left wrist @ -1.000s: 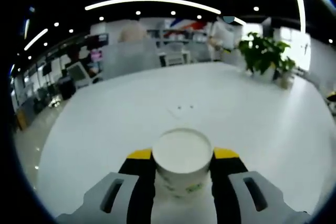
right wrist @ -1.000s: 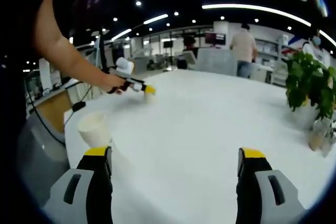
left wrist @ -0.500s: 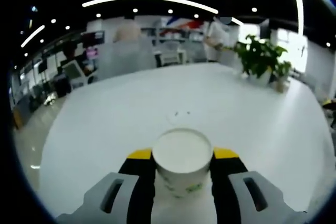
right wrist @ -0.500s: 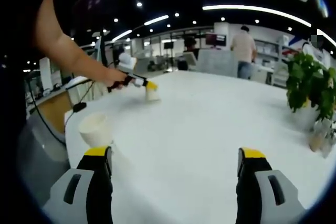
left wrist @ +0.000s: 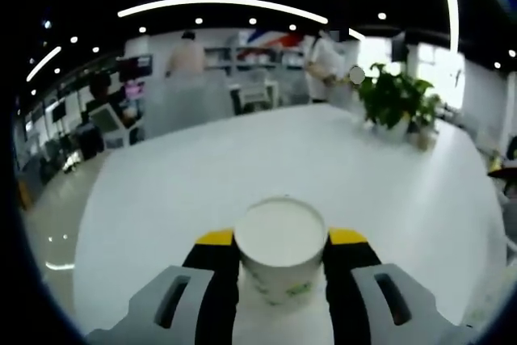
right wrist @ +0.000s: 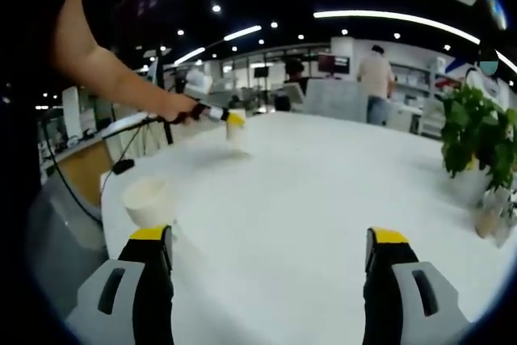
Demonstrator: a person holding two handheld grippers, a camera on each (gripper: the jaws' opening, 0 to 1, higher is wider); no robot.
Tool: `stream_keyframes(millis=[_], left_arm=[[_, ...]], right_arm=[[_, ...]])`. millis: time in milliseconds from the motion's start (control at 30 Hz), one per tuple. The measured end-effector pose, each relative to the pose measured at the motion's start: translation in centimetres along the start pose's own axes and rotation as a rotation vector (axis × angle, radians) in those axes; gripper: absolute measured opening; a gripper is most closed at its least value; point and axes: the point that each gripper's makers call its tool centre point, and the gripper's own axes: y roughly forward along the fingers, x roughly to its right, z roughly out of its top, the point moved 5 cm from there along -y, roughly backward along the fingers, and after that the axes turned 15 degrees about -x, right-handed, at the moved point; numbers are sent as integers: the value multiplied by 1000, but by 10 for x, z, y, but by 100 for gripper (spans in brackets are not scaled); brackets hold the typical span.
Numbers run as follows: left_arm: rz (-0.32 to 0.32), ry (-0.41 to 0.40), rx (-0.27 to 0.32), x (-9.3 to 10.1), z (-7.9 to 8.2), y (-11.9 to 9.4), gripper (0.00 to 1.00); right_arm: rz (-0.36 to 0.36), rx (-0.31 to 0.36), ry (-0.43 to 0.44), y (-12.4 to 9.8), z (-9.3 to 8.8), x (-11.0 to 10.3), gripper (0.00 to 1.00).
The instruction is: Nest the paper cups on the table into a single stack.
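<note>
Your left gripper (left wrist: 280,241) has its jaws clamped on a white paper cup (left wrist: 280,244), one yellow-tipped jaw on each side of it, mouth facing the camera so you look straight into it. There's a bit of green print on the cup wall near the bottom. In the right gripper view you can see that same gripper out at the end of your arm, holding the cup up above the white table (right wrist: 323,199) over its far left part, not touching the surface as far as I can tell.

Your right gripper (right wrist: 268,252) has its jaws spread wide with nothing between them, just bare tabletop. A 2nd cup (right wrist: 146,202) stands upright on the table near the left edge, just beyond the tip of the right gripper's left jaw.

A potted plant (right wrist: 475,139) sits at the far right side of the table, with a small bottle-like thing next to it that's too blurry to call. A few people stand back in the office.
</note>
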Motion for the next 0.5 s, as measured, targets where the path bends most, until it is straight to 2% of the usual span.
stream_keyframes(millis=[267, 500], left_arm=[[17, 3, 3, -6, 15, -13, 40], [-2, 1, 3, -6, 32, -24, 39]], right_arm=[[-1, 8, -7, -3, 4, 0, 98], [0, 9, -18, -3, 5, 1, 99]])
